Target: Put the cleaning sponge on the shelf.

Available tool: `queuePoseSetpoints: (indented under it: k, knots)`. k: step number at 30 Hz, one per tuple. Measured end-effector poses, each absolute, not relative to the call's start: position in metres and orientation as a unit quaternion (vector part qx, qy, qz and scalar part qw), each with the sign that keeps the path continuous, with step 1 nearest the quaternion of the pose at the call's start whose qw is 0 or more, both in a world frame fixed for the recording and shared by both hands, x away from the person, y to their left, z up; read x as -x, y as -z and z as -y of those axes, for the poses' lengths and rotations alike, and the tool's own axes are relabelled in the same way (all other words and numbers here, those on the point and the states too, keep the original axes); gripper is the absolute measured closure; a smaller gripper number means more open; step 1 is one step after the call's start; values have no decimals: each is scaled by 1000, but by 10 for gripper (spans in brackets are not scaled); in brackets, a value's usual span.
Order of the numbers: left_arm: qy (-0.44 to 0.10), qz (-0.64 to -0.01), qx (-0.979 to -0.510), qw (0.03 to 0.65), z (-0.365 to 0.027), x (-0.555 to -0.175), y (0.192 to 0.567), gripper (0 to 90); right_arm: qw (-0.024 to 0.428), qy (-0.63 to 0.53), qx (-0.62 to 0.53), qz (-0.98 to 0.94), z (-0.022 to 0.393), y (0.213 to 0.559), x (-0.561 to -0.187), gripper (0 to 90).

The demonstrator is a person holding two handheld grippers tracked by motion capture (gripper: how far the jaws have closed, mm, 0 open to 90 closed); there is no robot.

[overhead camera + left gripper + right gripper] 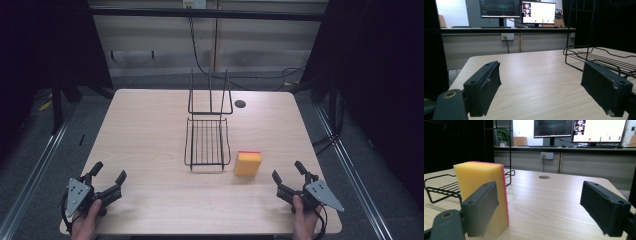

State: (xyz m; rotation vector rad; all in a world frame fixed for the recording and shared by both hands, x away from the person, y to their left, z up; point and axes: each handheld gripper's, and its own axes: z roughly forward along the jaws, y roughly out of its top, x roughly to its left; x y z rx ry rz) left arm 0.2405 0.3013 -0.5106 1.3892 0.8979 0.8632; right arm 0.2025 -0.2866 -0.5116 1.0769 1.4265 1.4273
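The left claw [107,175] rests wide apart and empty near the desk's [150,125] front-left corner. The wire rack [207,142] stands mid-desk, the yellow sponge [248,163] upright just beside it. The right claw [289,176], equally spread and empty, should probably approach level and square to the sponge's faces.
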Motion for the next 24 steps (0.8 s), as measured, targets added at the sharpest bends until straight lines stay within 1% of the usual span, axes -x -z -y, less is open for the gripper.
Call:
queuePoseSetpoints:
  k: [5, 15, 17, 18, 21, 23, 24]
  knots:
    - [-373, -386, -599, 594, -302, -241, 510, 154, 406, -570, -424, -575, 288, 511, -204, 136]
    - [-373, -386, -599, 594, -302, -241, 510, 155, 340, -561, -418, -628, 292, 507, -210, 138]
    - [-373, -386, -599, 594, -302, -241, 510, 155, 338, -557, -415, -635, 293, 505, -211, 138]
    - [-373, -386, -599, 594, -302, -241, 510, 155, 330, -563, -414, -635, 293, 504, -211, 138]
    - [-369, -388, -601, 593, -302, -241, 510, 155, 322, -563, -407, -643, 293, 502, -213, 136]
    - [-369, -387, -600, 595, -302, -241, 510, 155, 305, -561, -394, -661, 292, 500, -215, 142]
    - [-369, -387, -600, 595, -302, -241, 510, 155, 305, -561, -394, -661, 292, 500, -215, 142]
